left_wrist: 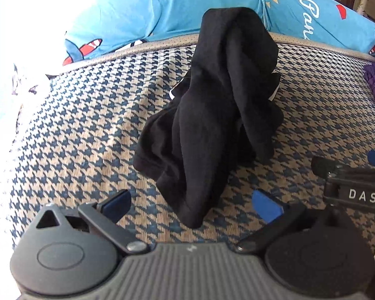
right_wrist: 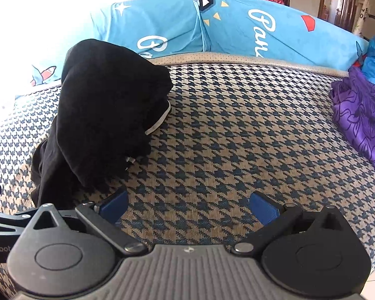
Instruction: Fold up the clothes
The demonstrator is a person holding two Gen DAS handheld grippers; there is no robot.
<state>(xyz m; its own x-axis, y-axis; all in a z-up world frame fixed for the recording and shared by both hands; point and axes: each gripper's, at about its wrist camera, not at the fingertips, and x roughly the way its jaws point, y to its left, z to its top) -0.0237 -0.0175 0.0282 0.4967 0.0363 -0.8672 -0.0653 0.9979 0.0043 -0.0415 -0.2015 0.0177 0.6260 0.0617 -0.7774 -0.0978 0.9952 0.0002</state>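
The black garment [left_wrist: 212,105] lay crumpled in a heap on the houndstooth bed cover [left_wrist: 87,125], and everything else is placed from it. In the left wrist view, to its left the window side was washed out to white, so nothing there could be made out. Just below the garment's near tip the left gripper [left_wrist: 191,206] stood with its blue-padded fingers spread wide, holding nothing, the tip of the cloth lying between them without touching either pad. Behind the garment ran a blue printed pillow [left_wrist: 127,12] with white stars and a red-and-white fish; white script to the right of the garment's top read "Par", the rest cut off by the frame. Low to the garment's right, the body of the other tool carried the letters "DAS", its remainder out of frame. In the right wrist view the garment [right_wrist: 105,115] sat at the left, a thin white trim showing at its right edge; left of and below it a black bar bore the word "Robot", cut short on both sides. The right gripper [right_wrist: 188,207] was right of and below the heap, fingers wide apart and empty over bare cover. Far right of the garment lay a purple flowered cloth [right_wrist: 360,117], partly cropped.
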